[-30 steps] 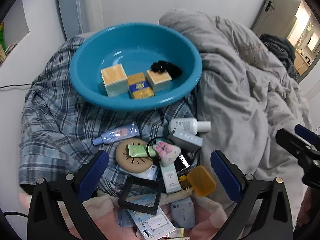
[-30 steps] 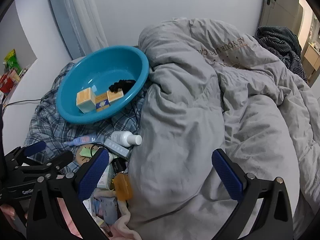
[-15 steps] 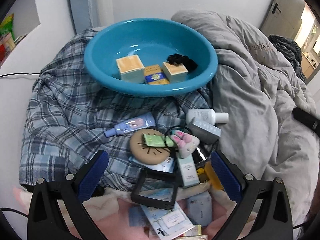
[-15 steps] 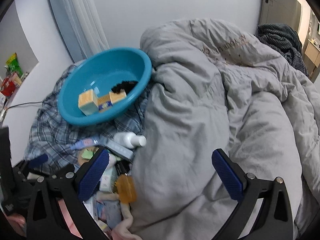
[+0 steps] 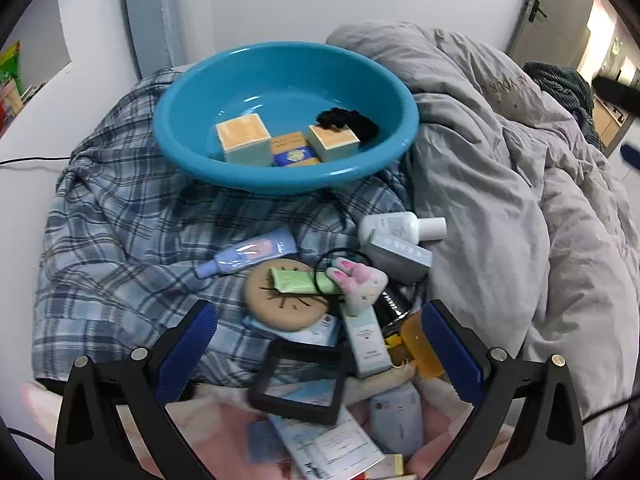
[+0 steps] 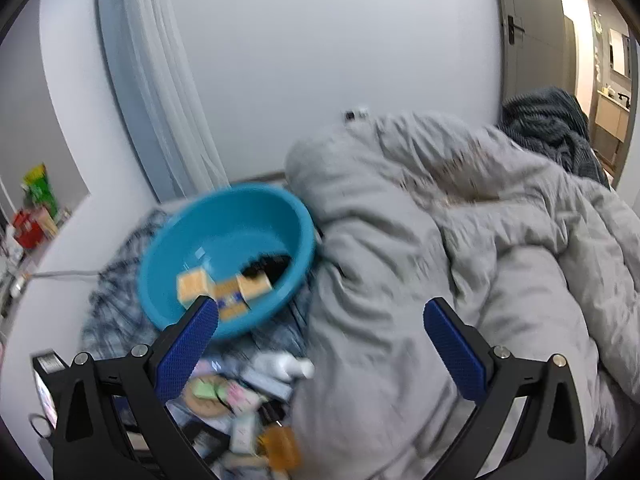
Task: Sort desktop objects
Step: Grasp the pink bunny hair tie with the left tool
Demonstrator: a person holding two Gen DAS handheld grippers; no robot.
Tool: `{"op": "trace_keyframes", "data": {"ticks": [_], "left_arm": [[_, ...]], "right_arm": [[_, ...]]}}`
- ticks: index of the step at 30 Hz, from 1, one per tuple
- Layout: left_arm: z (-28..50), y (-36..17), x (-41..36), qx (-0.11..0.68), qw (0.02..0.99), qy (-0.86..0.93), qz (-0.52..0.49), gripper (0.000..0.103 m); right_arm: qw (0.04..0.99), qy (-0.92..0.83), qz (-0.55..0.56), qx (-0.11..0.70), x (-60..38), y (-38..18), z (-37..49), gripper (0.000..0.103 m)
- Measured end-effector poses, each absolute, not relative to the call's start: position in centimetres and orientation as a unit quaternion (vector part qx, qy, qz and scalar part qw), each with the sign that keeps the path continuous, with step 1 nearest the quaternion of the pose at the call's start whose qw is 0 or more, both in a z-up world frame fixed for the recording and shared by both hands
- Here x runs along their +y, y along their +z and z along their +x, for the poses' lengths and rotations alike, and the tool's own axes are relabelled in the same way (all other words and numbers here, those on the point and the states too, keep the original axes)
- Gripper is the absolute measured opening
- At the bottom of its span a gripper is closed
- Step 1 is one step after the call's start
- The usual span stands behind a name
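Observation:
A blue basin (image 5: 240,92) (image 6: 184,248) rests on a plaid shirt and holds three small boxes (image 5: 244,144) and a black hair tie (image 5: 348,120). Below it lies a heap of small items: a lilac tube (image 5: 248,256), a round tan compact (image 5: 284,300) with a green tube (image 5: 300,282) on it, a pink bunny toy (image 5: 358,284), a white bottle (image 5: 400,228), a grey box (image 5: 400,254), a black frame (image 5: 300,380) and an amber case (image 5: 420,344). My left gripper (image 5: 318,344) hangs open over the heap, holding nothing. My right gripper (image 6: 320,344) is open and empty above the quilt's edge.
A crumpled grey quilt (image 5: 520,184) (image 6: 460,260) fills the right side. The plaid shirt (image 5: 120,232) spreads to the left, with a white surface and a cable (image 5: 28,160) beyond it. A dark garment (image 6: 552,128) lies at the back right by a doorway.
My left gripper has shifted left and back, so basin and heap sit further right in its view. My right gripper has risen and tilted up; its view is blurred.

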State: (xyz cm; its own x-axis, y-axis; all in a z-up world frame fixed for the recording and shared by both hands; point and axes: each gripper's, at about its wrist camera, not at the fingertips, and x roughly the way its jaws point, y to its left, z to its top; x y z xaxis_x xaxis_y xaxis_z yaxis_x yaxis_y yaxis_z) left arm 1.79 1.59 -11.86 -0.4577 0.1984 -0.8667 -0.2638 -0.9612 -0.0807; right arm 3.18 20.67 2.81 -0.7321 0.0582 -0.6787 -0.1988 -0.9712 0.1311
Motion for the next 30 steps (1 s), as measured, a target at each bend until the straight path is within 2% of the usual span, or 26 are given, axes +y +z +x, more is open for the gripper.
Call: {"op": "trace_keyframes", "data": {"ticks": [15, 21, 23, 25, 30], "left_arm": [[1.5, -13.7, 1.9, 0.027, 0.135, 0.841, -0.524, 0.103], [0.9, -14.7, 2.7, 0.027, 0.146, 0.836, -0.528, 0.103], [0.6, -15.0, 2.9, 0.021, 0.154, 0.83, -0.536, 0.101], [0.5, -15.2, 3.1, 0.014, 0.161, 0.825, -0.542, 0.094], [0.3, -15.5, 3.6, 0.02, 0.162, 0.823, -0.544, 0.094]], "right_arm": [[0.084, 0.91, -0.402, 0.06, 21.3, -3.9, 3.0, 0.102], [0.09, 0.908, -0.406, 0.051, 21.5, -4.8, 2.9, 0.102], [0.092, 0.907, -0.407, 0.055, 21.7, -5.0, 2.9, 0.102], [0.09, 0.906, -0.41, 0.059, 21.9, -5.3, 2.9, 0.102], [0.079, 0.904, -0.416, 0.06, 21.7, -5.8, 2.7, 0.102]]}}
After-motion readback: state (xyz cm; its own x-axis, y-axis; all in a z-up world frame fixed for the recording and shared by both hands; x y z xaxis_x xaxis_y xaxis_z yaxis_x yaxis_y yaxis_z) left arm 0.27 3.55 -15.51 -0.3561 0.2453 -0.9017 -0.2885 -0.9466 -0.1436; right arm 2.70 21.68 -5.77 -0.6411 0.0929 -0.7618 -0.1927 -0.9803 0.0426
